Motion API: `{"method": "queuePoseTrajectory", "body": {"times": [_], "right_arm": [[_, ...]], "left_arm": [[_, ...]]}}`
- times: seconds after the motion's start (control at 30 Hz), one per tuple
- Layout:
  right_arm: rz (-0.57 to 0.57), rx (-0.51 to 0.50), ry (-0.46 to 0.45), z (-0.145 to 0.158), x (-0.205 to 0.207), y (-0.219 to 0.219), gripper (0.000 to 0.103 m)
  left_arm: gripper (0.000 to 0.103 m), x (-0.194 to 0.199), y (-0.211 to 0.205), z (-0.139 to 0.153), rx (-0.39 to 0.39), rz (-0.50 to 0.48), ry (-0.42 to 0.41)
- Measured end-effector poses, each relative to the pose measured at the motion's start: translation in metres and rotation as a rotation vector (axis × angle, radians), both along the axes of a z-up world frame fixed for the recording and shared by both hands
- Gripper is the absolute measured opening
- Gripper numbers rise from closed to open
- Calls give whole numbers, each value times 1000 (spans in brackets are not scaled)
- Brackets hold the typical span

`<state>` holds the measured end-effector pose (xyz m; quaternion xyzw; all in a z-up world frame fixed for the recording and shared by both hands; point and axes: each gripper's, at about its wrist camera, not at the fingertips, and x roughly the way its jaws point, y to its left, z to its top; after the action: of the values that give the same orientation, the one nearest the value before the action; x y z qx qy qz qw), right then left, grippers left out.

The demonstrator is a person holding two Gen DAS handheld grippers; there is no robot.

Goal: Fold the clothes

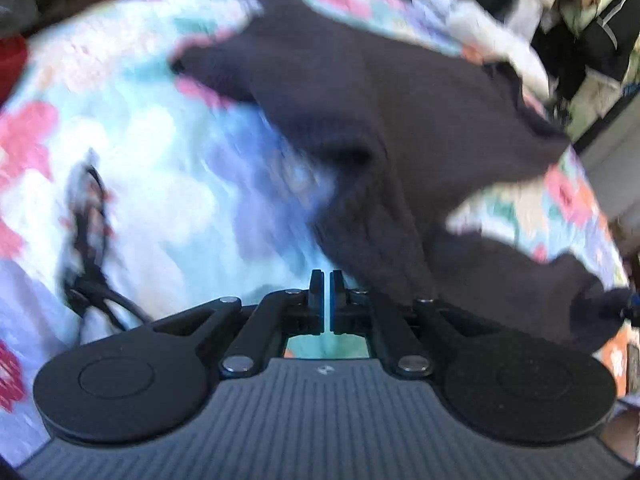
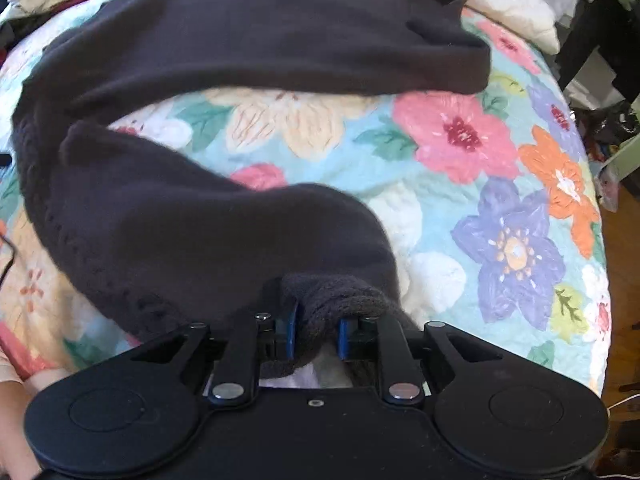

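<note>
I am working from the left: my left hand-held gripper [image 1: 326, 280] is sitting with its jaws pinched together and nothing between them, only the floral bedspread [image 1: 132, 152] showing through the slit. The dark sweater [image 1: 400, 128] is lying ahead and to the right of that gripper, a fold of it draping down past its right linkage without, as far as I can tell through the blur, being caught in it.

Moving right, my right hand-held gripper [image 2: 317, 330] is holding a bunched, knitted edge of the same sweater [image 2: 240, 36] between its blue pads, jaws narrow around the thick fabric. From that grip the sweater is running away up and left, curving round and stretching across the far side of the bed, so its long axis is lying crosswise to me. I judge the right hand the nearer one; the left needs to be reaching rightward for a free edge.
</note>
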<state>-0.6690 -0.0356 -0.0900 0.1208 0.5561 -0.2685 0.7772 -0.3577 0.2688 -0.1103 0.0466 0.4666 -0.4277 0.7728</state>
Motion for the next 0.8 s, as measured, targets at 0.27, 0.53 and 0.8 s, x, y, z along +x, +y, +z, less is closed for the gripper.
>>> {"method": "queuePoseTrajectory", "body": {"times": [0.27,0.53,0.8], "right_arm": [[68,134,-437,102,5,31,50],[471,122,-600,77,159,80,51],[726,-95,-207,-3,300,150,45]], "left_arm": [[7,52,4,28,-22,97,-175],[22,39,-9,10,-51,4,-124],[22,56,20,6,41,98,-174]]}}
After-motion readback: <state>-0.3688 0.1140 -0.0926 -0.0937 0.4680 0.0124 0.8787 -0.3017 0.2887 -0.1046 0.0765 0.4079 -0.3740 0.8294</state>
